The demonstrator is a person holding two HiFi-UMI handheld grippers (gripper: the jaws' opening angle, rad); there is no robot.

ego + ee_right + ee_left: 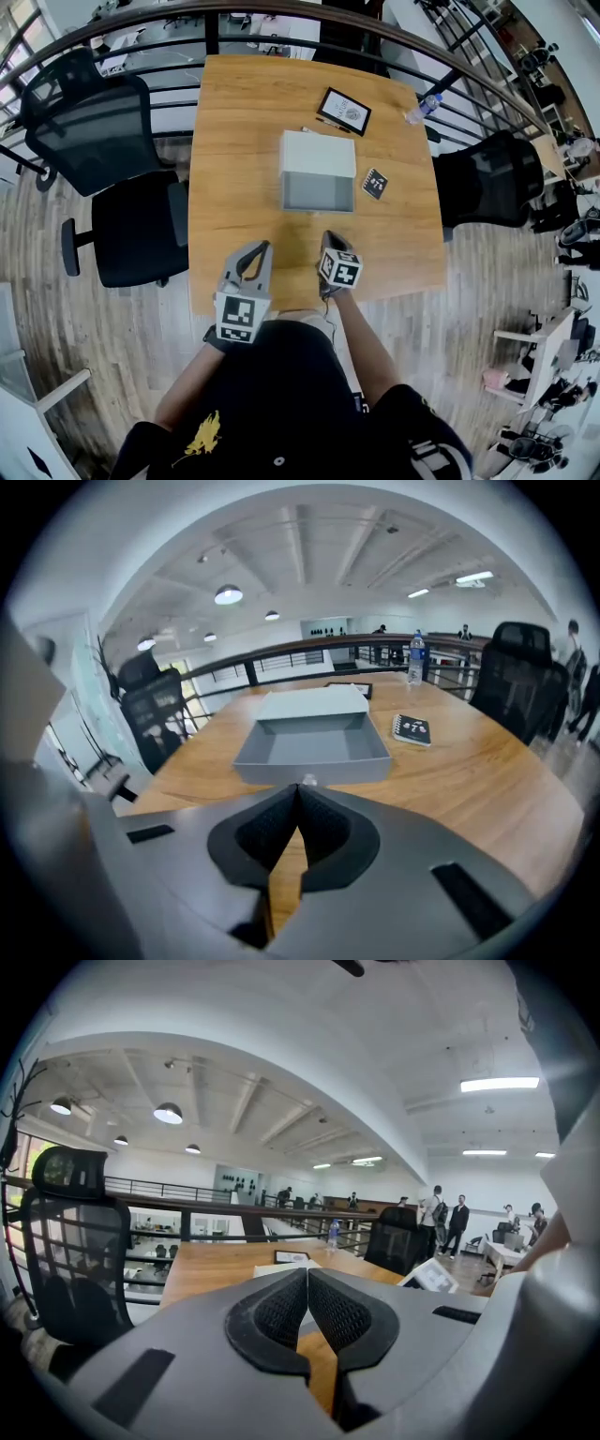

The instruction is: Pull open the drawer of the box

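Note:
A white box (319,154) stands mid-table with its grey drawer (319,193) drawn out toward me and empty. In the right gripper view the drawer (314,747) lies straight ahead, and its small knob (308,780) shows just past the jaw tips. My right gripper (328,238) sits a short way in front of the drawer, shut with nothing between its pads (298,789). To its left, near the table's front edge, my left gripper (260,251) is also shut and empty, its tips meeting (307,1275).
On the wooden table (234,112) behind the box lie a framed card (344,110) and a water bottle (422,107); a small black notebook (375,183) lies right of the drawer. Black office chairs stand left (94,122) and right (487,178). A railing runs behind.

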